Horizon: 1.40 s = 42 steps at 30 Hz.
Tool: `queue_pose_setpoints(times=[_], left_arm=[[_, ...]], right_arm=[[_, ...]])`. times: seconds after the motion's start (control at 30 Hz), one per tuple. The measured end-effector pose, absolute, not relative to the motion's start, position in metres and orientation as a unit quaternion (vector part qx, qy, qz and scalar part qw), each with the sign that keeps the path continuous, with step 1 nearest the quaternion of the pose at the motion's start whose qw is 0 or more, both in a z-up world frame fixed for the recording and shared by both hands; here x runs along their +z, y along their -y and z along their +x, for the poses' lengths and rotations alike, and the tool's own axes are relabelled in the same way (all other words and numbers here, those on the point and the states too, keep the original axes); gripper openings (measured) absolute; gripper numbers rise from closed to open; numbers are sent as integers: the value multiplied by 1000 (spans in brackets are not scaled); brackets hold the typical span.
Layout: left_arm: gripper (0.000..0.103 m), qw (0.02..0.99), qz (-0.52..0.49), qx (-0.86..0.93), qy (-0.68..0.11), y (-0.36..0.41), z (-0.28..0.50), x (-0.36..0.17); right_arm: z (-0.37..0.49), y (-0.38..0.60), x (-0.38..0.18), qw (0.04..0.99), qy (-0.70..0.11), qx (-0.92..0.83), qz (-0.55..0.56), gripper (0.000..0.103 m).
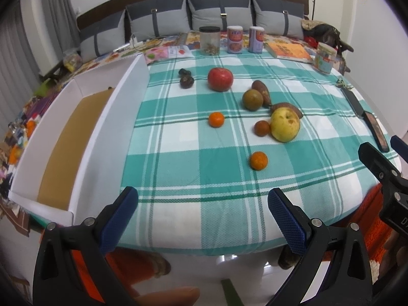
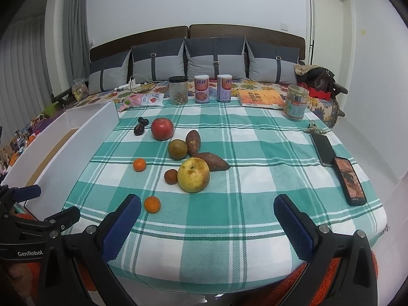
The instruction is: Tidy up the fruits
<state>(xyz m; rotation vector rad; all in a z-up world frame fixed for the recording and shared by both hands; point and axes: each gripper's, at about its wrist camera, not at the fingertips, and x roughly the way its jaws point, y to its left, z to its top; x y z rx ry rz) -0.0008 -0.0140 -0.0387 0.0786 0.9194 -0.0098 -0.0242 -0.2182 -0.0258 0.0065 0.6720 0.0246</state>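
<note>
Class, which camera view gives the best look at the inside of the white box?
The left wrist view. There the white box lies open to the camera, its brown floor in plain sight. In the right wrist view the box sits at the left edge, its near wall hiding all but a brown sliver.

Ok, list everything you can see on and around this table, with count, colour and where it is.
tablecloth: one, teal and white check, covers the table
white box: one, open, brown floor, left edge
red apple: one, far left of the fruit
dark fruits: two, beside the apple
sweet potatoes: two, brown, centre
greenish-brown fruit: one, against a sweet potato
yellow apple: one, blemished, centre
small brown fruit: one, beside it
oranges: two, small, nearer side
jars: four, far edge
book: one, orange, far right
phones: two, dark, right edge
cushions: four, grey, behind
left hand-held gripper: open, empty
right hand-held gripper: open, empty
</note>
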Motion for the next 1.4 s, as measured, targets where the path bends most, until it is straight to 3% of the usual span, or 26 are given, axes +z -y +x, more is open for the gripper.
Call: queue_pose_setpoints(times=[1.4], left_arm=[[102,881,-13,-9,-472,-11,30,-87]], right_arm=[[-12,222,-43,940,-342,8,0,103]])
